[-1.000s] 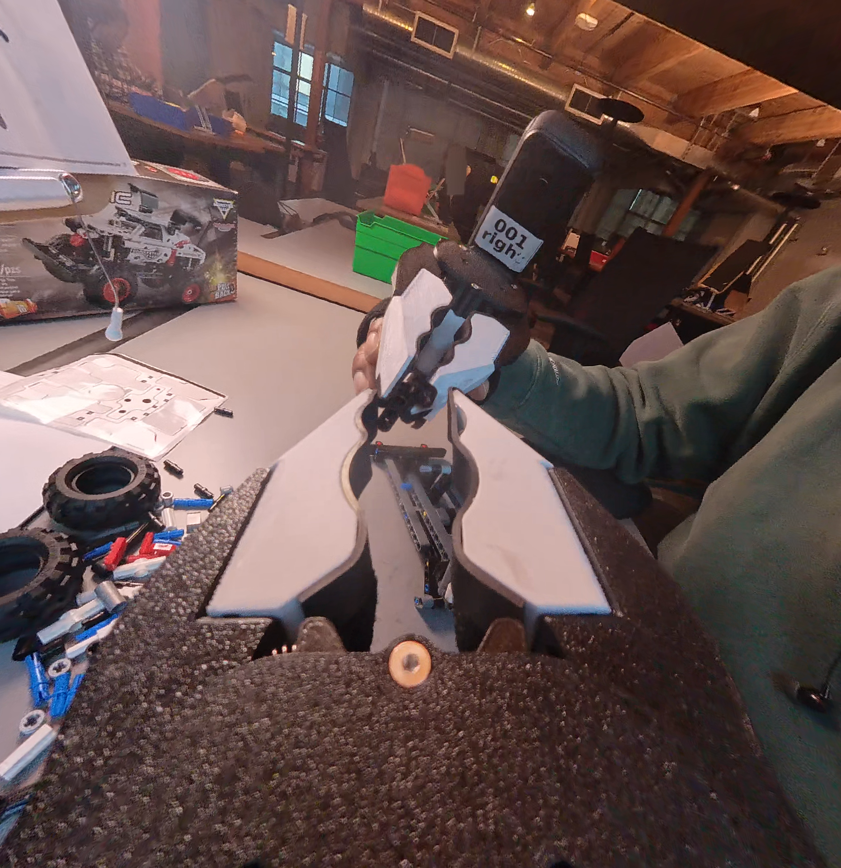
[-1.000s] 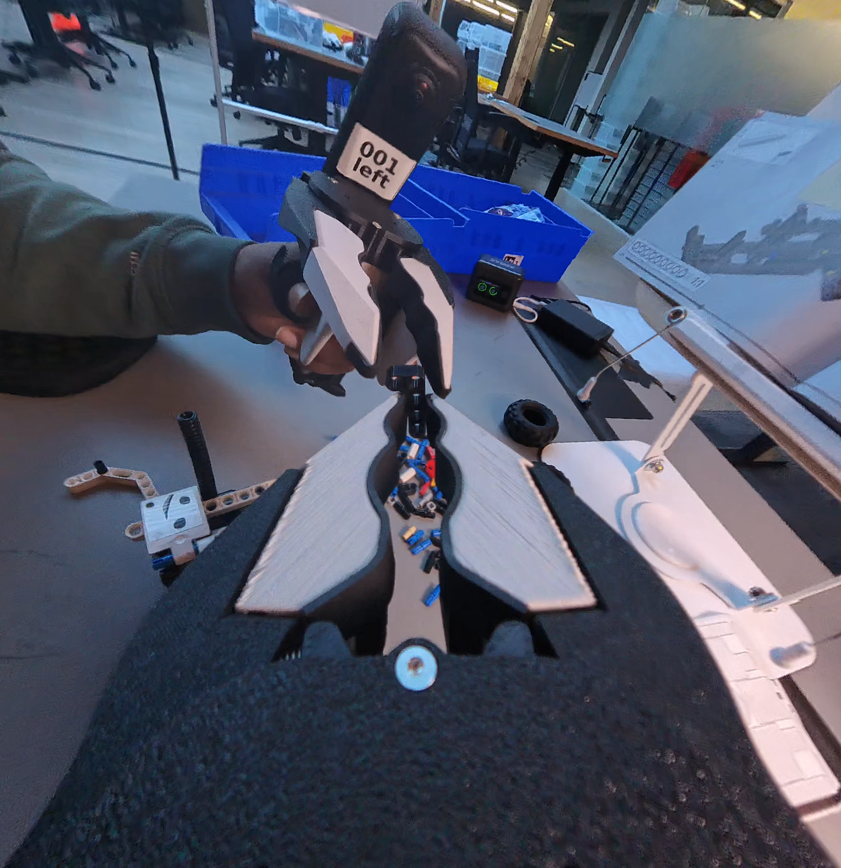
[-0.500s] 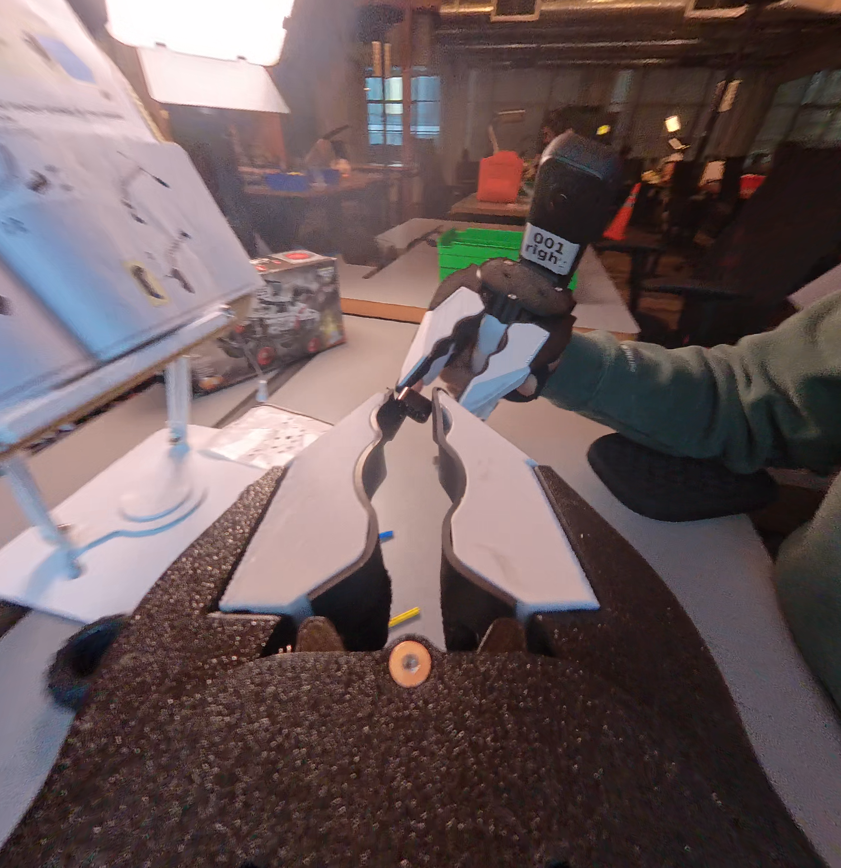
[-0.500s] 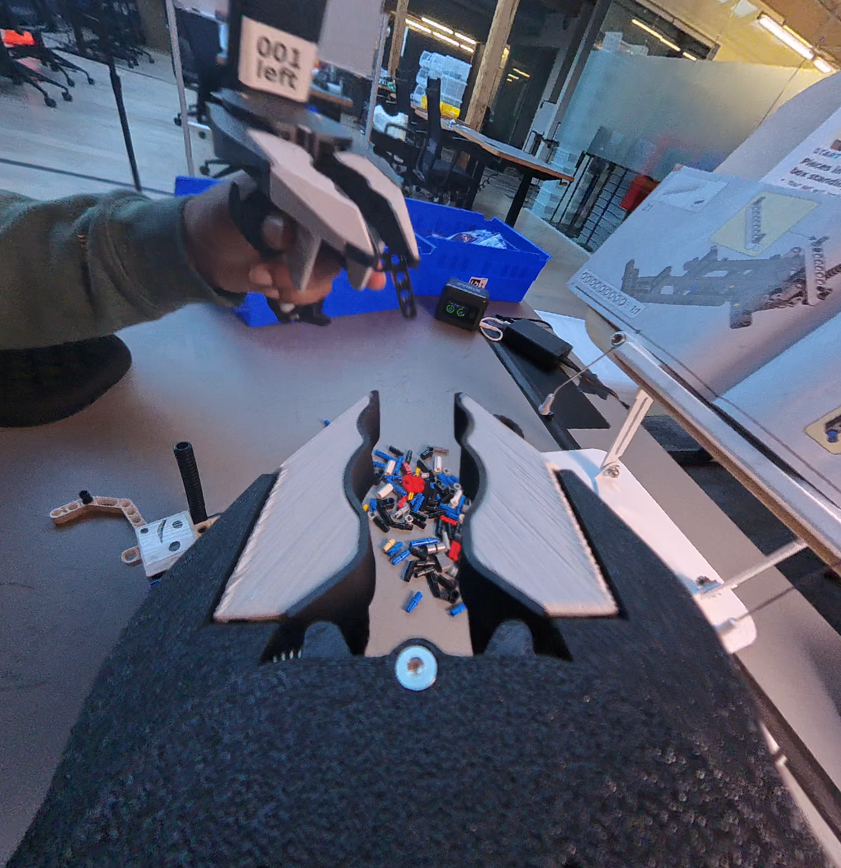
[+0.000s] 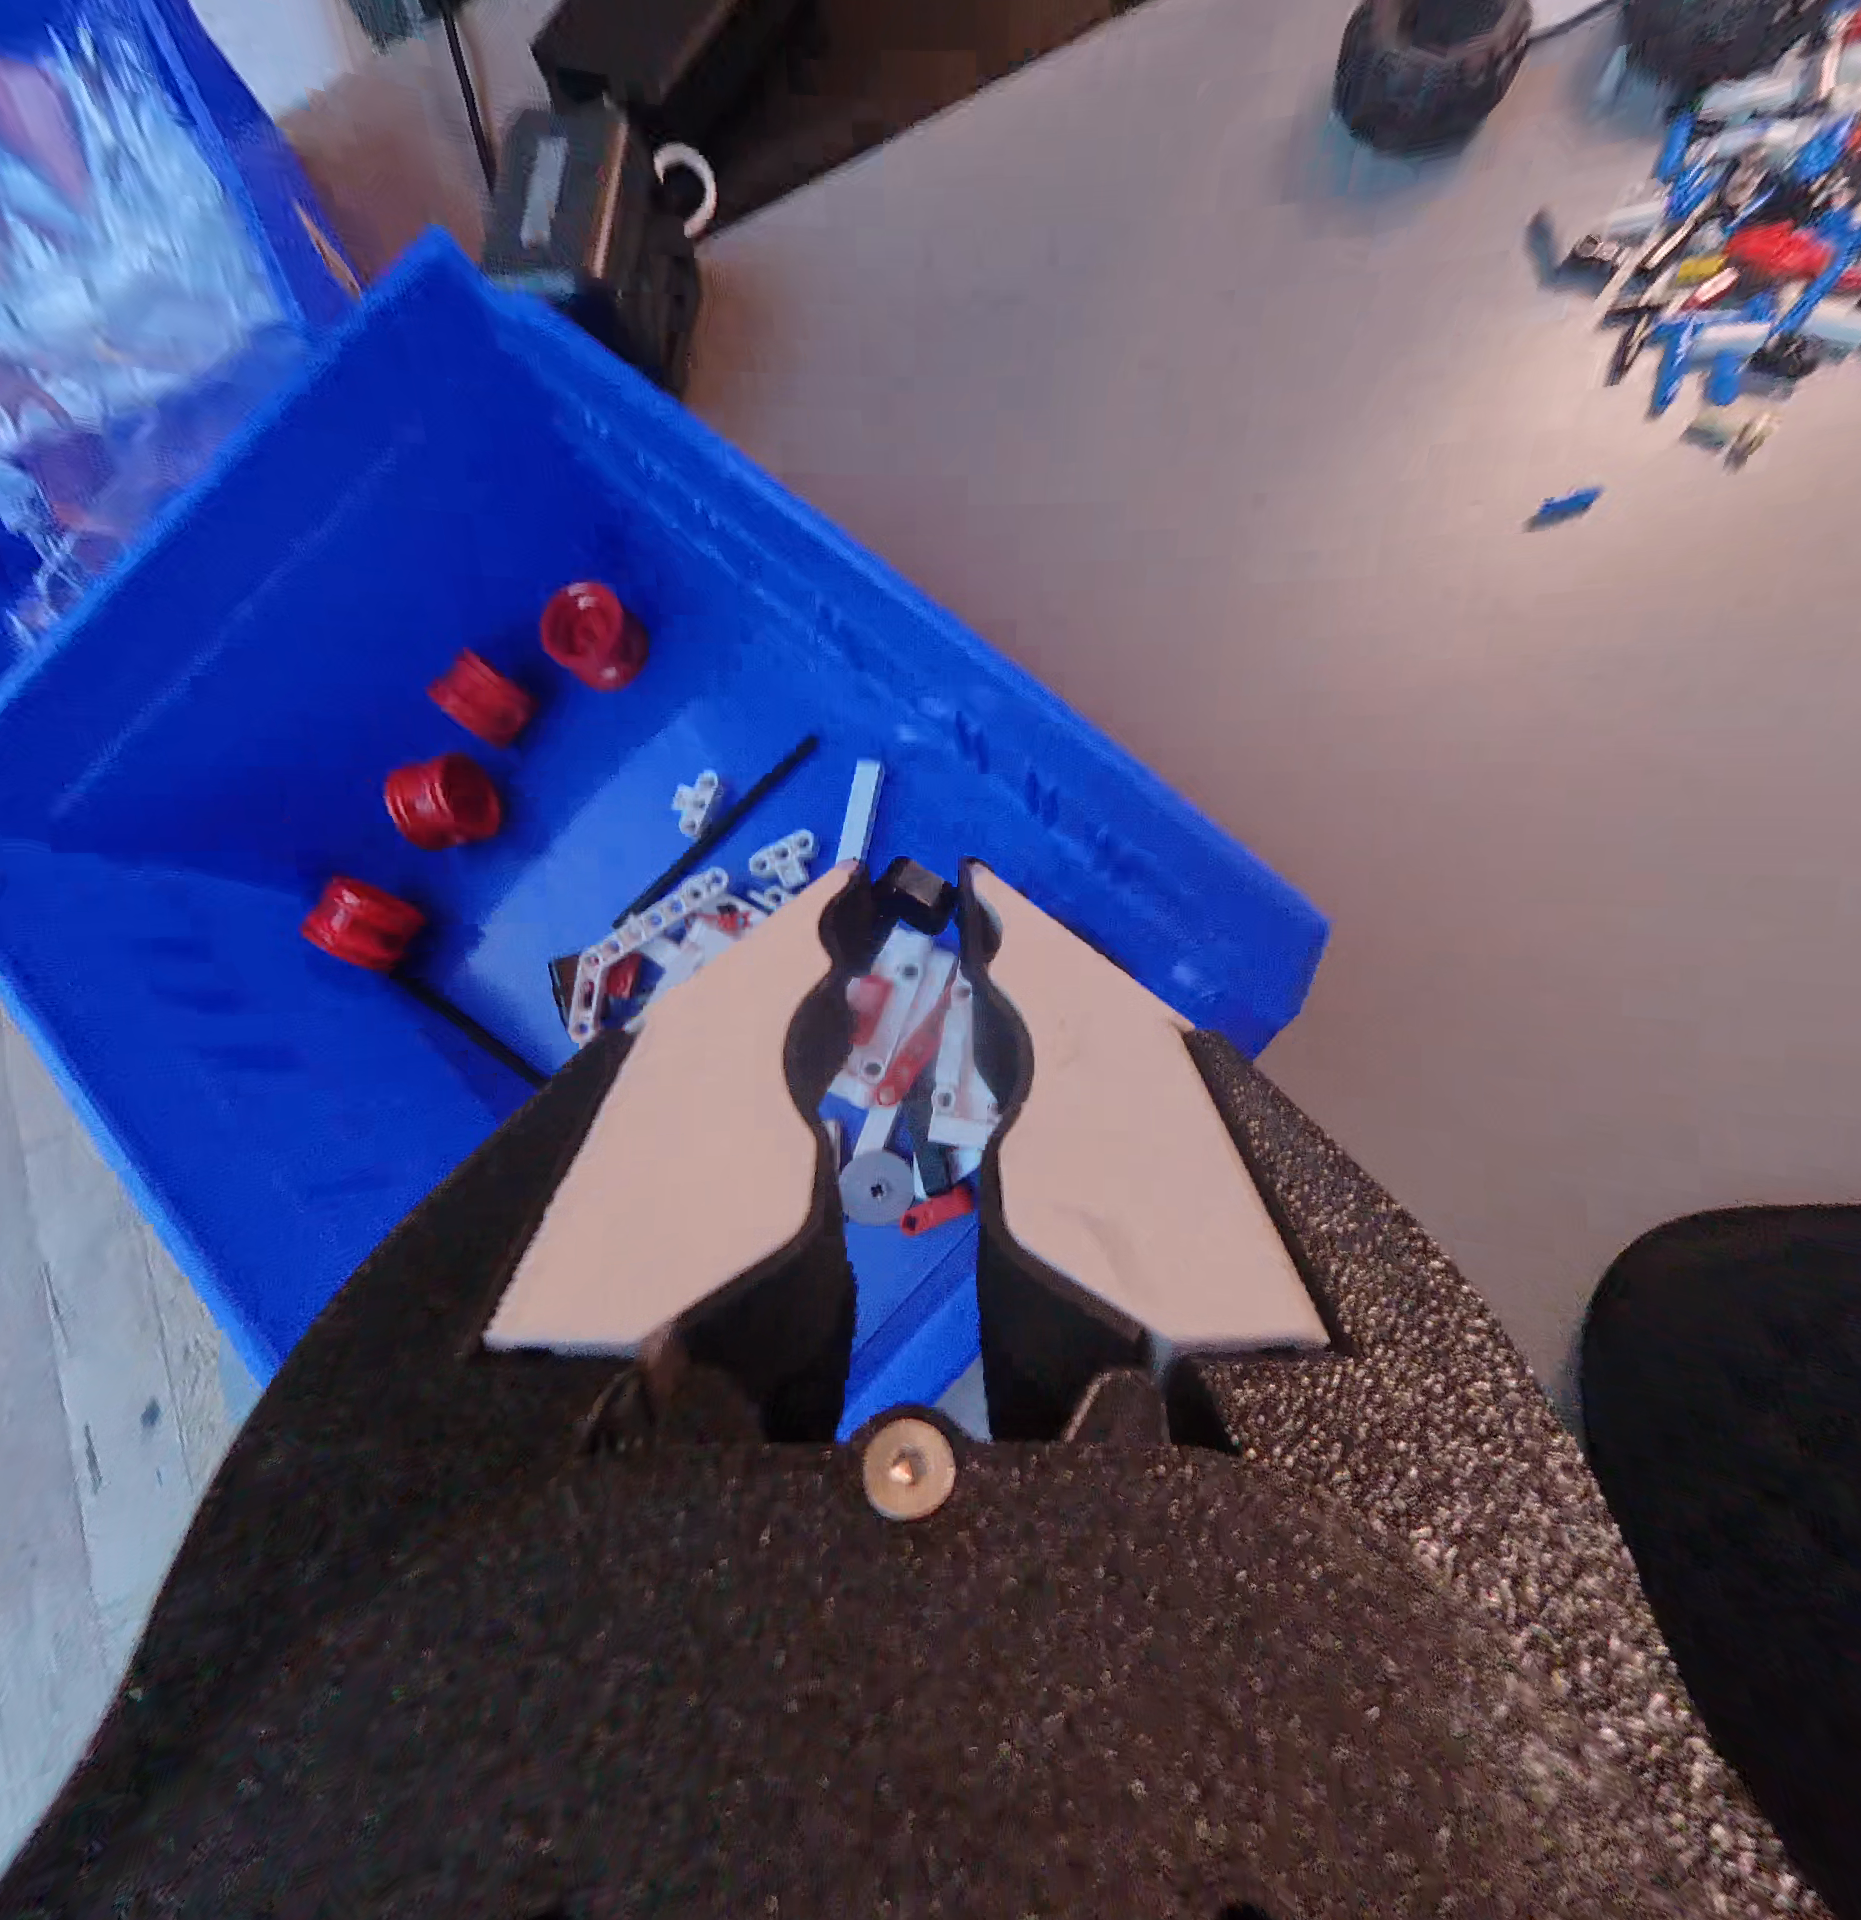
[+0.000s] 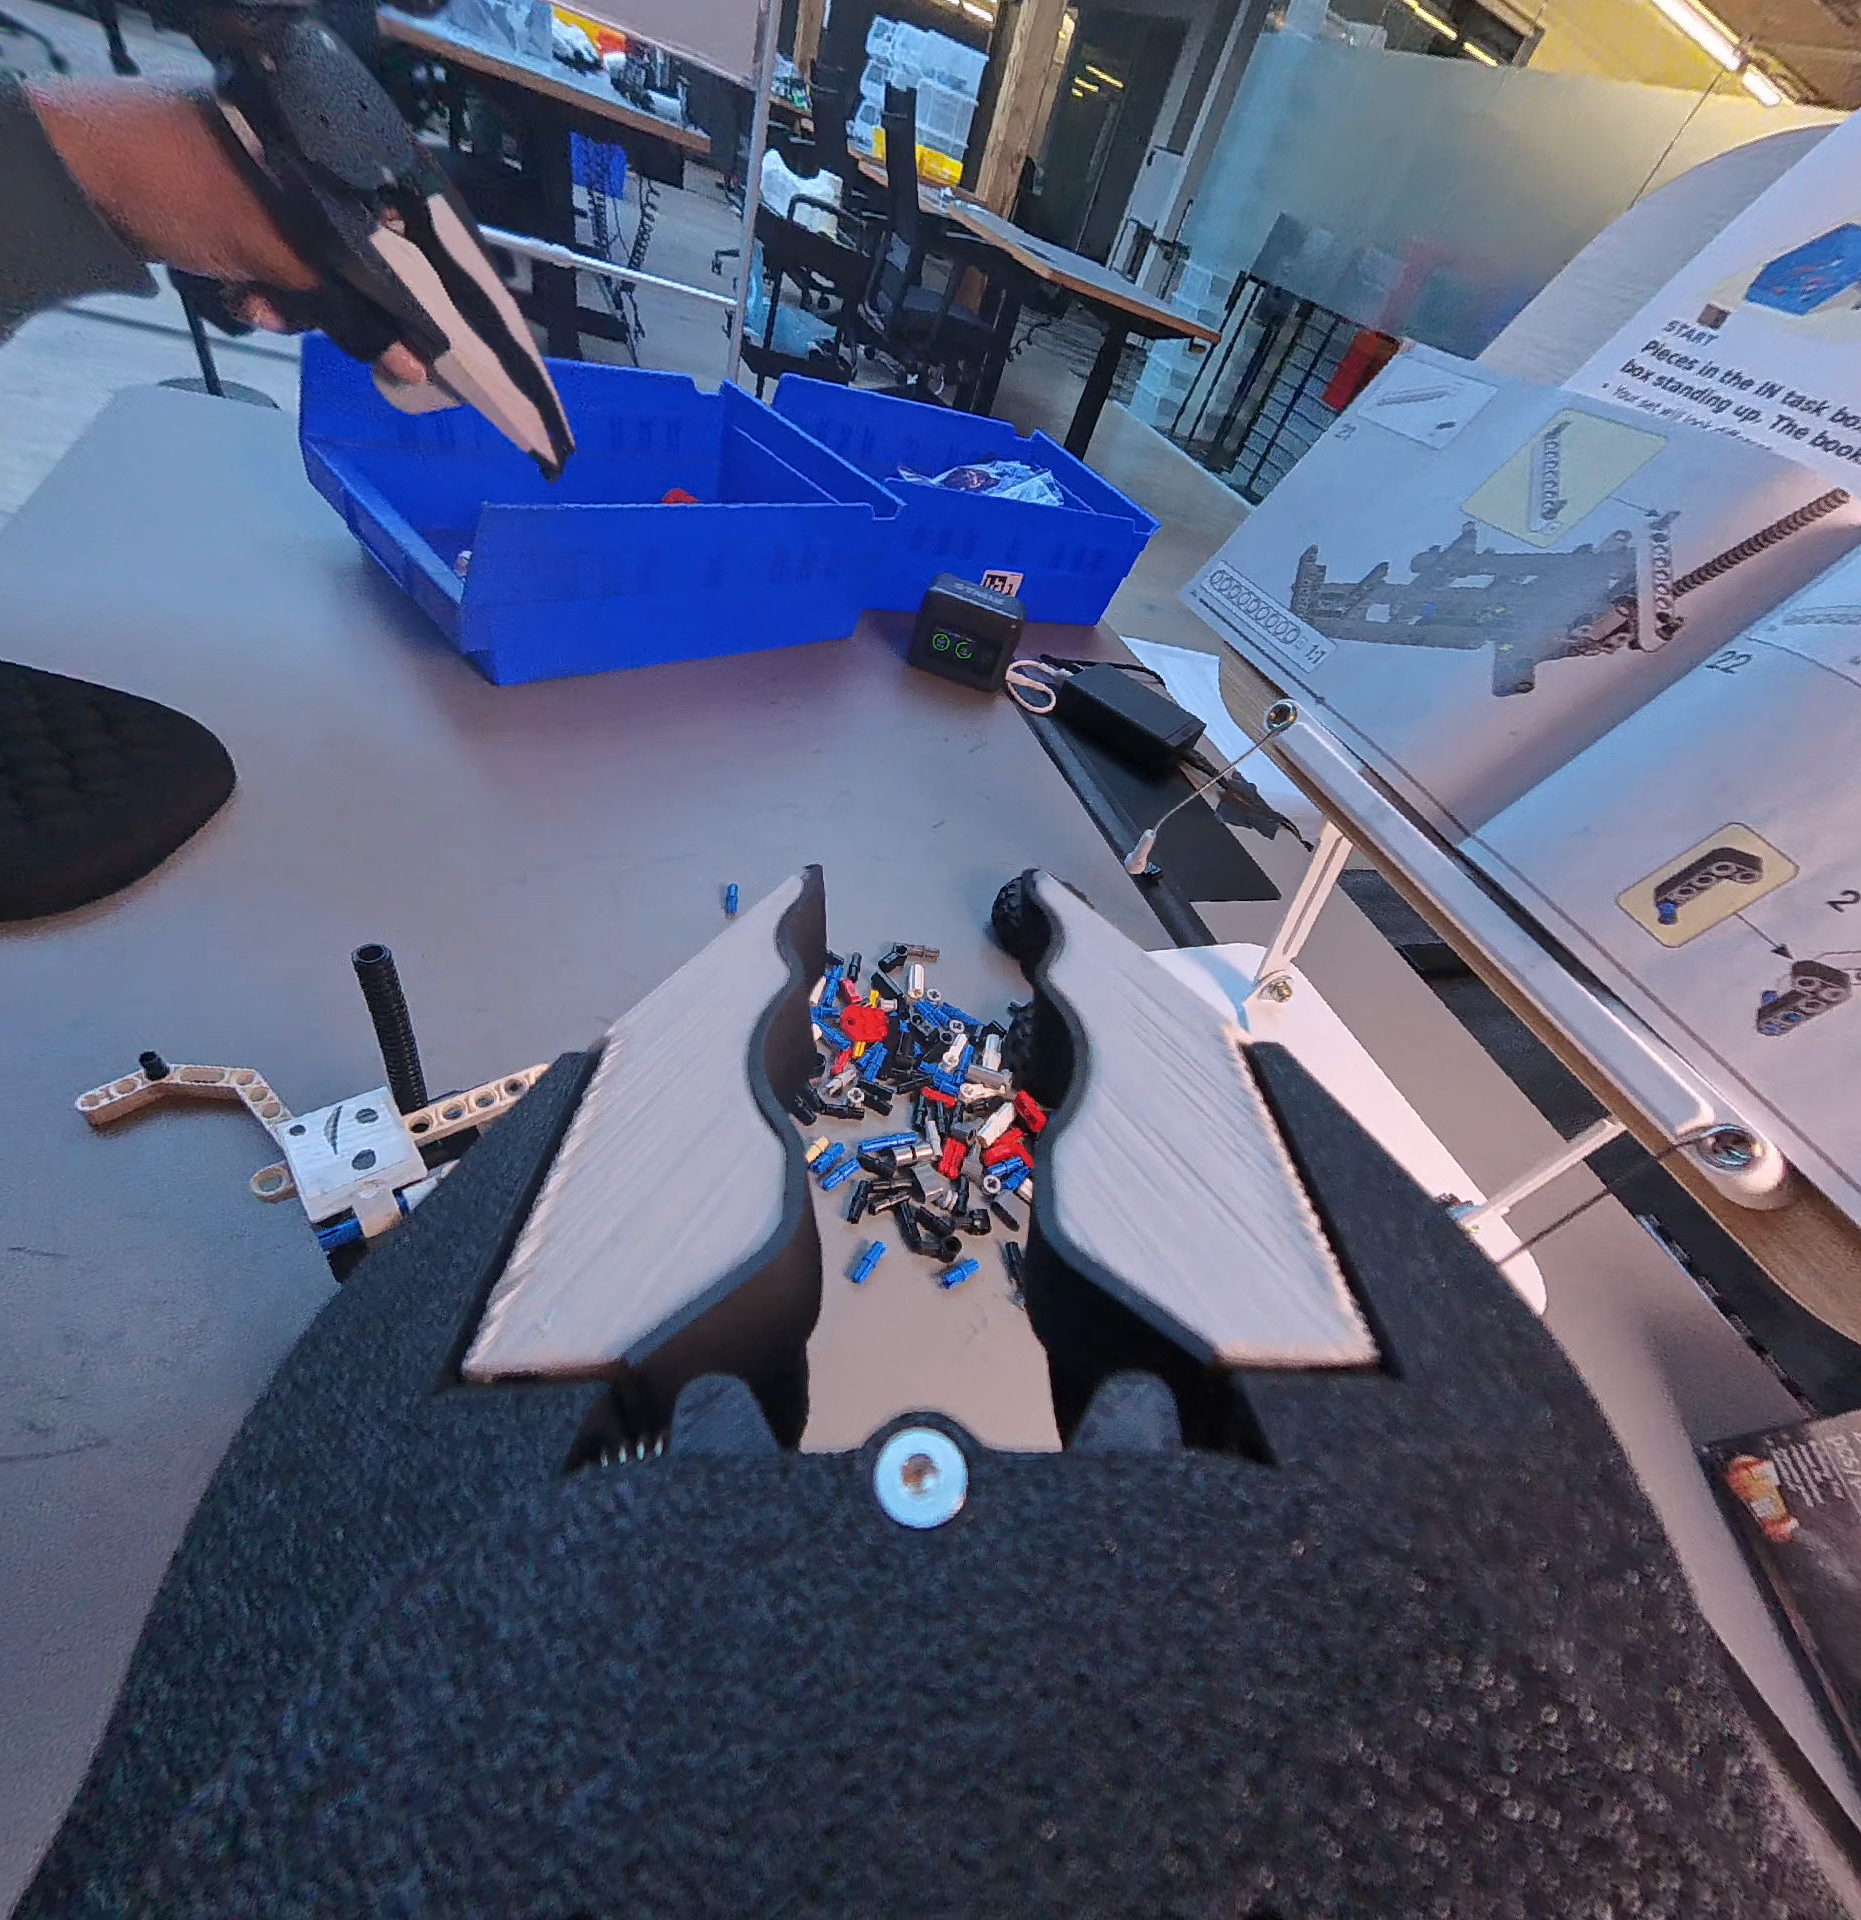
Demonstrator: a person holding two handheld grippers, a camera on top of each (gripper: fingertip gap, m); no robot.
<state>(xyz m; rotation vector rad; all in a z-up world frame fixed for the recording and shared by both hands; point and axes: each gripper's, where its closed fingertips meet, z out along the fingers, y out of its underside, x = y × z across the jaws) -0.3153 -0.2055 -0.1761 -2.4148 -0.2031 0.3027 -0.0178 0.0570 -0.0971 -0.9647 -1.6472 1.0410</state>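
Left wrist view: the left gripper (image 5: 910, 883) had swung away from the right gripper and the instruction stand and hung over the blue bin (image 5: 1061, 821). Its jaws were nearly closed, pinching a small black piece (image 5: 913, 891) at the tips. Below lay four red wheel hubs (image 5: 443, 798) and white beams (image 5: 645, 935).

Right wrist view: the right gripper (image 6: 921, 904) had spread wide and held nothing, poised above the loose pile of pins (image 6: 921, 1091) on the table (image 6: 541, 831). A white beam assembly (image 6: 334, 1138) lay to its left, a small tyre (image 6: 1009, 914) just beside its right finger.
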